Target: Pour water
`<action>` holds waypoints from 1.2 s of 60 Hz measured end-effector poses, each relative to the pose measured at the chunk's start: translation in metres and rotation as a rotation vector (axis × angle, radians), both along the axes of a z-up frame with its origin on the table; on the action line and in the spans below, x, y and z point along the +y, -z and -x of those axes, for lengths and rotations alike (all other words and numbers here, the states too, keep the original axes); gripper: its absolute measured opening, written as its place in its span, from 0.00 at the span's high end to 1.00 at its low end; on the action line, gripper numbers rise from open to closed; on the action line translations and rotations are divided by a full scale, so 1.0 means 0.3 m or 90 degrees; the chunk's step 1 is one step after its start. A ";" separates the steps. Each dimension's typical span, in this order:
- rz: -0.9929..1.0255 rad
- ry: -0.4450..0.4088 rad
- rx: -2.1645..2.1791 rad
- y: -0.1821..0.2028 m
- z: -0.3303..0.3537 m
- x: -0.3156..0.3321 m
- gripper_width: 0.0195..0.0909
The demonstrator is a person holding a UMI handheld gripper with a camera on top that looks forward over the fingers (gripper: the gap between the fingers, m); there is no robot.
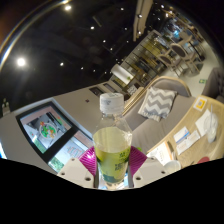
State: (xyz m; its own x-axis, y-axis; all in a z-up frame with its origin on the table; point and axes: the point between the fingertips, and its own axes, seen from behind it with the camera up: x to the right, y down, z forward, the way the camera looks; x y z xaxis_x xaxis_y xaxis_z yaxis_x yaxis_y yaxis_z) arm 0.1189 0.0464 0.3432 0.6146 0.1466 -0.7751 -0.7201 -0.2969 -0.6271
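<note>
Bottle (pixel 112 143) is the landmark: clear plastic, white cap, upright, the lower half filled with a yellowish-green liquid. Left of the bottle lies a dark-framed tray or box (pixel 45 128) with a colourful printed sheet inside, and just below that a second, smaller framed panel (pixel 68 152), both on a pale counter (pixel 100 108). The gripper (pixel 113 168) holds the bottle at its base: its two fingers close in from either side, and the magenta pads (pixel 89 158) press against the liquid-filled part of the wall, so the bottle is pinched between them and stands right above the fingertips. Beyond the bottle, a little to its right, a grey cushion with a white zigzag pattern (pixel 156 100) rests on a grey seat. Farther right of the bottle, papers and printed cards (pixel 188 135) lie spread on a white surface. Far behind the bottle, the dark ceiling carries small bright lamps (pixel 21 62)
</note>
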 end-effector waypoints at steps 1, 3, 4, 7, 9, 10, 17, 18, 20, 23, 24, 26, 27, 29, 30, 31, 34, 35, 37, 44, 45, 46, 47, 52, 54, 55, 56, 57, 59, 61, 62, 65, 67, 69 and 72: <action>-0.012 0.006 -0.034 -0.017 -0.024 -0.006 0.73; -0.032 0.021 -0.098 -0.040 -0.086 -0.024 0.73; -0.041 0.028 -0.131 -0.041 -0.115 -0.037 0.73; -0.053 0.053 -0.224 -0.043 -0.184 -0.036 0.73; -0.054 0.070 -0.284 -0.024 -0.238 -0.041 0.73; -0.053 0.079 -0.314 -0.011 -0.264 -0.044 0.73; -0.008 0.114 -0.483 0.165 -0.438 -0.053 0.73; 0.002 0.117 -0.500 0.197 -0.455 -0.053 0.73; 0.018 0.118 -0.525 0.277 -0.486 -0.081 0.73; 0.048 0.110 -0.547 0.376 -0.508 -0.083 0.73; 0.058 0.108 -0.552 0.408 -0.515 -0.086 0.73; 0.070 0.106 -0.557 0.506 -0.524 -0.086 0.73; 0.075 0.103 -0.559 0.518 -0.546 -0.103 0.73; 0.086 0.097 -0.563 0.565 -0.553 -0.109 0.73; 0.090 0.093 -0.566 0.587 -0.558 -0.111 0.73; 0.094 0.091 -0.568 0.607 -0.562 -0.114 0.73; 0.103 0.088 -0.568 0.674 -0.555 -0.102 0.73; 0.106 0.087 -0.565 0.691 -0.558 -0.104 0.73; 0.113 0.084 -0.562 0.724 -0.563 -0.106 0.73; 0.137 0.078 -0.562 0.838 -0.559 -0.096 0.73; 0.140 0.077 -0.559 0.849 -0.561 -0.104 0.73; 0.143 0.076 -0.556 0.863 -0.562 -0.105 0.73; 0.146 0.075 -0.554 0.875 -0.563 -0.108 0.73; 0.139 0.080 -0.564 0.913 -0.561 -0.115 0.71; 0.134 0.087 -0.560 0.905 -0.561 -0.118 0.69; 0.136 0.088 -0.560 0.907 -0.562 -0.120 0.69; 0.136 0.088 -0.561 0.906 -0.562 -0.120 0.67; 0.137 0.089 -0.561 0.906 -0.562 -0.120 0.65; 0.138 0.089 -0.561 0.905 -0.564 -0.118 0.62; 0.143 0.090 -0.556 0.912 -0.563 -0.113 0.59; 0.145 0.090 -0.555 0.913 -0.564 -0.112 0.58; 0.157 0.087 -0.555 0.920 -0.564 -0.113 0.54; 0.180 0.081 -0.559 0.931 -0.568 -0.130 0.47; 0.199 0.073 -0.561 0.941 -0.564 -0.143 0.35; 0.201 0.061 -0.562 0.933 -0.551 -0.152 0.09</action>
State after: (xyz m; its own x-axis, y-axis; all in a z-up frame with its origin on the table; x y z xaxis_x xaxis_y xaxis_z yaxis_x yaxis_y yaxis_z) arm 0.2842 0.0008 0.0634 0.9972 -0.0726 -0.0187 -0.0532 -0.5095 -0.8588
